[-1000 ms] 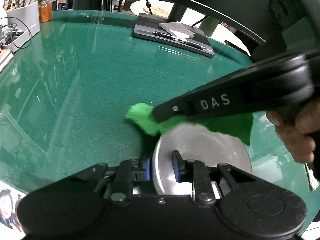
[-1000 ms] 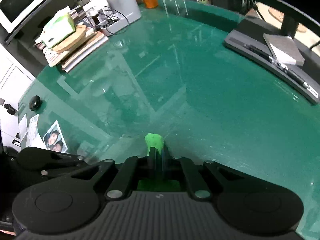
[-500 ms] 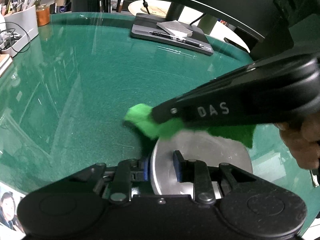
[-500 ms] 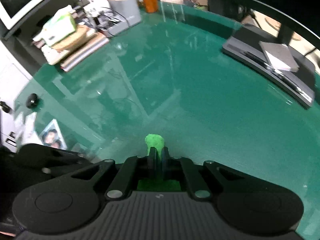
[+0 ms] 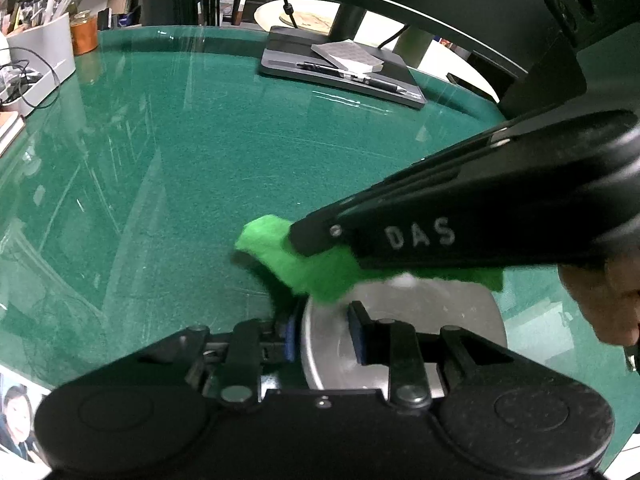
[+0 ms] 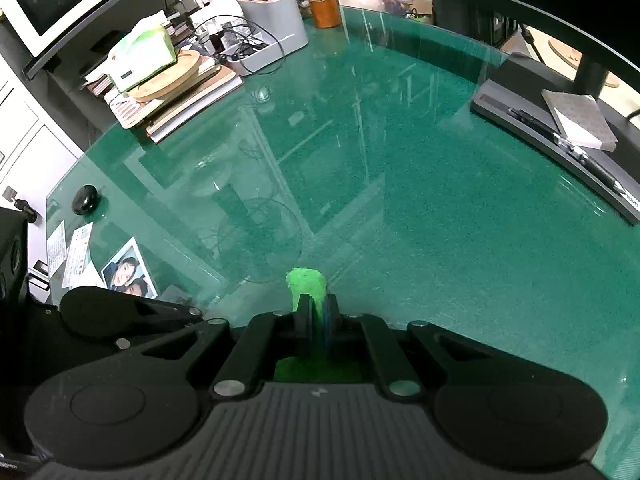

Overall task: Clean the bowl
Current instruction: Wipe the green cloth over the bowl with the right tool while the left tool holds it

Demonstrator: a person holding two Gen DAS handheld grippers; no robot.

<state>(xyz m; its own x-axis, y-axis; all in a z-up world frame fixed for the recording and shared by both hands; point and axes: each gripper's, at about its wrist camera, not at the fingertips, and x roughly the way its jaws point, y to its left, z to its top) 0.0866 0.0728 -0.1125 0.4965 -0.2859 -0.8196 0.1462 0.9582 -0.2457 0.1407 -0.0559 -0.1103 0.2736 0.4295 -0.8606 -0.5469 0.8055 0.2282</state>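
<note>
Below, left gripper (image 5: 324, 336) jaws astride bowl (image 5: 420, 312) rim, green cloth (image 5: 316, 268) above

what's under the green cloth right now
The metal bowl sits right below the green cloth; its far rim is hidden by it. Whether cloth touches bowl is unclear.

Open tabletop (image 6: 440, 208) ahead; clutter (image 6: 168, 72) far-left.
</note>
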